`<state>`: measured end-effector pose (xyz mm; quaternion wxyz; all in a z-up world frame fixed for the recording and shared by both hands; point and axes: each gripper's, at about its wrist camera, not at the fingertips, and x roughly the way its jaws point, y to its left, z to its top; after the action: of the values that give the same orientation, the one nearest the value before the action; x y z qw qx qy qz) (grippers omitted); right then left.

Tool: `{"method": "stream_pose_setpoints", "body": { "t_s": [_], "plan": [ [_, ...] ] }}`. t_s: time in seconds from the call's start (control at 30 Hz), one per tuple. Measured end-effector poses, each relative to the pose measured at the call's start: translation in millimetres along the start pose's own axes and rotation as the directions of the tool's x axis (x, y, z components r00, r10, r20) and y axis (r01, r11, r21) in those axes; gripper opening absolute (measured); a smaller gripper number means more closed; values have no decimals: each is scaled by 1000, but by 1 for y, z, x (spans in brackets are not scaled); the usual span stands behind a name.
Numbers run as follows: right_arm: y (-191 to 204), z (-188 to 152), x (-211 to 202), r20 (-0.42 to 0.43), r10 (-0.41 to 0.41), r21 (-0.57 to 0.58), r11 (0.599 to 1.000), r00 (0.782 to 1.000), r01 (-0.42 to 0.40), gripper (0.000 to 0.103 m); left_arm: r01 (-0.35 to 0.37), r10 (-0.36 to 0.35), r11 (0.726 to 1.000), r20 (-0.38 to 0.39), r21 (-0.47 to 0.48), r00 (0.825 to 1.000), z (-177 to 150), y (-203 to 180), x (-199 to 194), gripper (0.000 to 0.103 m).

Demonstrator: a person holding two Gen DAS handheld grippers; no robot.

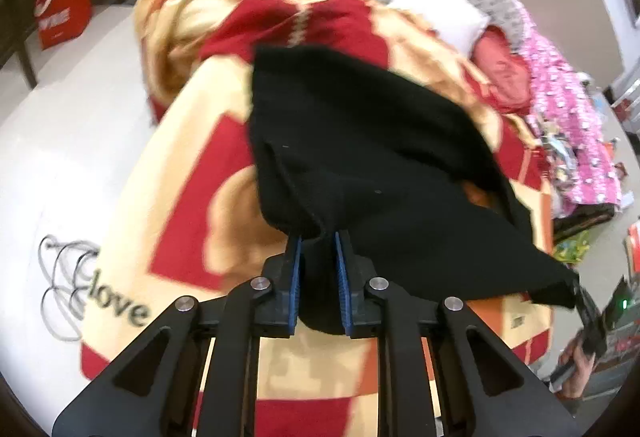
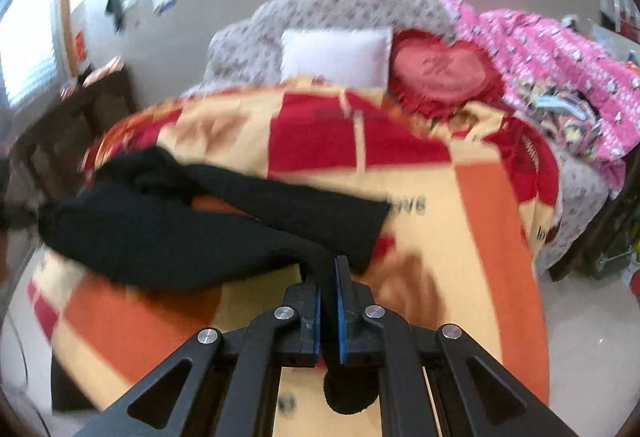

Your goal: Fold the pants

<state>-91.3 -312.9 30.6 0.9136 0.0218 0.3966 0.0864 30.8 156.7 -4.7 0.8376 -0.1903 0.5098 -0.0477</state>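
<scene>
Black pants (image 1: 360,141) hang lifted over a red, cream and orange blanket (image 1: 188,197) on a bed. My left gripper (image 1: 318,241) is shut on a bunch of the black cloth, which fills the gap between its blue pads (image 1: 295,269). In the right wrist view the pants (image 2: 168,221) stretch to the left across the blanket (image 2: 460,237), and my right gripper (image 2: 328,269) is shut on another part of the cloth, a wad showing below its jaws. The right gripper also shows at the left view's right edge, holding a far corner of the pants.
A white pillow (image 2: 336,53), a red heart cushion (image 2: 444,73) and a pink quilt (image 2: 560,77) lie at the bed's head. A red bag (image 1: 64,13) stands by a dark chair on the white floor (image 1: 60,141). A grey cable (image 1: 64,289) lies coiled near the blanket's edge.
</scene>
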Motion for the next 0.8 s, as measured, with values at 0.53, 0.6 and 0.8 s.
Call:
{"method": "stream_pose_setpoints", "body": {
  "t_s": [0.53,0.6,0.8],
  "plan": [
    [-39,-32,-12,-64,63,207,977,996,-48,34,-79,79,997,-30,-20,996,-3,11,18,8],
    [-32,-38,3,-73,86,237,969,994,-66,34,-89,88,996,-36,-23,995,-3,11,20,8],
    [28,-42,12,-156,29,-17,999,987,-32,34,-112,112,994,-44,-6,993,-4,7,21,8]
  ]
}}
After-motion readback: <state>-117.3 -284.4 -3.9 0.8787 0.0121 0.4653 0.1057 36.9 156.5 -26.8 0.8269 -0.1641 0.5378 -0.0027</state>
